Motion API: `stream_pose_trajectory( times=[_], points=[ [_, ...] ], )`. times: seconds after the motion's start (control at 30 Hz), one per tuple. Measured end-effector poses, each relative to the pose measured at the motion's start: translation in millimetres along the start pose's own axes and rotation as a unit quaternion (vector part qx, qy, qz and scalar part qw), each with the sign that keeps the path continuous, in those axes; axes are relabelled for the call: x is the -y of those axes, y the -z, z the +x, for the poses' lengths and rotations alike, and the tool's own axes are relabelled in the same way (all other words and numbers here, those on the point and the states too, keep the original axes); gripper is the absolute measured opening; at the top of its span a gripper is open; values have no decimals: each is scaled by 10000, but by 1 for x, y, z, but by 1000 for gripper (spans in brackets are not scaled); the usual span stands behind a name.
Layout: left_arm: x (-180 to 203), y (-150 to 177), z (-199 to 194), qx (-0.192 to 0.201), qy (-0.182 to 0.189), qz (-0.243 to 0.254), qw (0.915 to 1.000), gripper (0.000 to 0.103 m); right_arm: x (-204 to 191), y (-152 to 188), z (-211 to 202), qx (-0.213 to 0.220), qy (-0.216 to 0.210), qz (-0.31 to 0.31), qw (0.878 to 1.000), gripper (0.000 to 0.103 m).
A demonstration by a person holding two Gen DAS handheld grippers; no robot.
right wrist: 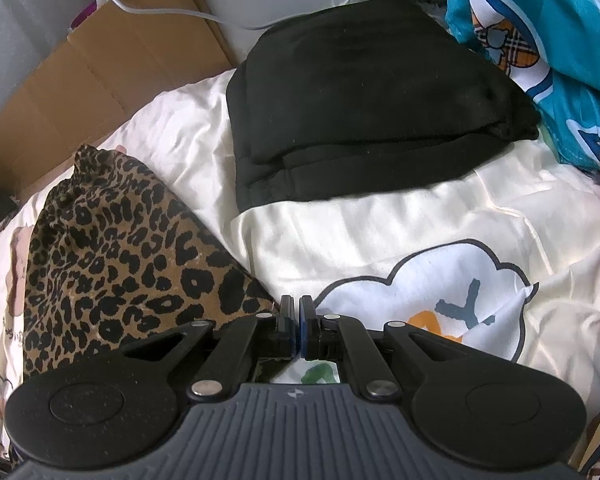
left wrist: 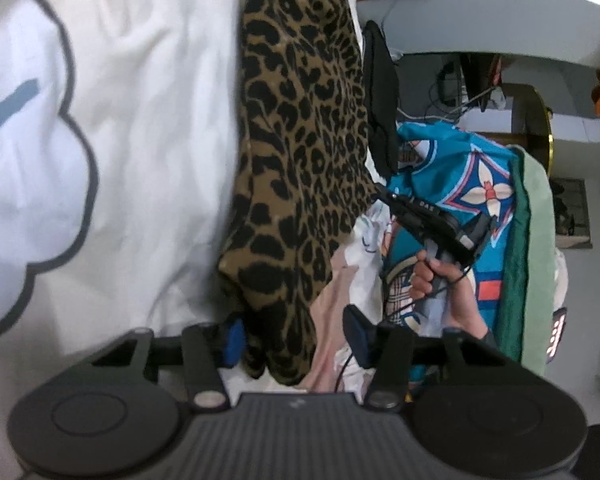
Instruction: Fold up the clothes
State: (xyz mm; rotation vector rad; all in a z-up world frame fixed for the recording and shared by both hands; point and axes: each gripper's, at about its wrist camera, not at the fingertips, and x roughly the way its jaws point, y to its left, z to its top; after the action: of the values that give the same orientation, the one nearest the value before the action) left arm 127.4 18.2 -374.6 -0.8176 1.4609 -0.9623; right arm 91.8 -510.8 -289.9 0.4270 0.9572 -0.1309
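A leopard-print garment (left wrist: 300, 120) lies in a long strip across the cream cloth with a cloud print (left wrist: 120, 120). Its near end sits between the pads of my left gripper (left wrist: 296, 340). The jaws stand apart: the left pad touches the cloth and the right pad is clear of it. My right gripper (right wrist: 299, 316) is shut, its tips at the corner of the leopard garment (right wrist: 120, 260) on the cream cloth (right wrist: 380, 220). I cannot tell whether cloth is pinched there. In the left wrist view a hand (left wrist: 440, 280) holds the right gripper (left wrist: 380, 194) against the leopard edge.
A folded black garment (right wrist: 360, 112) lies on the cream cloth beyond the right gripper. A teal patterned cloth (right wrist: 560, 60) is bunched at the right, with a green cloth (left wrist: 532, 240) beside it. Flattened cardboard (right wrist: 100, 72) and a white cable (right wrist: 160, 8) lie past the bed's far edge.
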Motion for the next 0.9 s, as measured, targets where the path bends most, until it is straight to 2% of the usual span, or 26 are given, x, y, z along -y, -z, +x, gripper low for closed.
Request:
stream_pose_trajectory(
  times=[0.13, 0.2, 0.23, 0.27, 0.3, 0.33, 0.5, 0.73, 0.9],
  points=[
    [-9, 2, -6, 157, -124, -113, 9997, 36, 4, -2, 0, 1, -81, 165, 9998, 4],
    [-14, 4, -8, 161, -214, -124, 9996, 35, 9, -3, 0, -1, -145, 336, 9993, 9],
    [-14, 5, -7, 159, -253, -109, 9995, 35, 12, -3, 0, 1, -198, 443, 9988, 20],
    [-15, 5, -6, 157, -291, -93, 9994, 35, 15, -4, 0, 2, -250, 551, 9982, 37],
    [-15, 5, -6, 164, -319, -84, 9993, 35, 18, -4, 0, -3, -309, 646, 9974, 46],
    [-15, 5, -6, 163, -339, -82, 9993, 35, 20, -5, 0, -32, -401, 687, 9968, 49],
    [-19, 5, -8, 161, -406, -80, 9990, 33, 22, -6, 4, -195, -596, 798, 9948, 49],
    [-15, 4, -6, 151, -450, -60, 9989, 32, 26, -6, -2, -15, -922, 1039, 9903, 50],
    [-14, 4, -6, 158, -471, -71, 9987, 30, 15, -3, 10, -390, -675, 616, 9951, 50]
  ],
)
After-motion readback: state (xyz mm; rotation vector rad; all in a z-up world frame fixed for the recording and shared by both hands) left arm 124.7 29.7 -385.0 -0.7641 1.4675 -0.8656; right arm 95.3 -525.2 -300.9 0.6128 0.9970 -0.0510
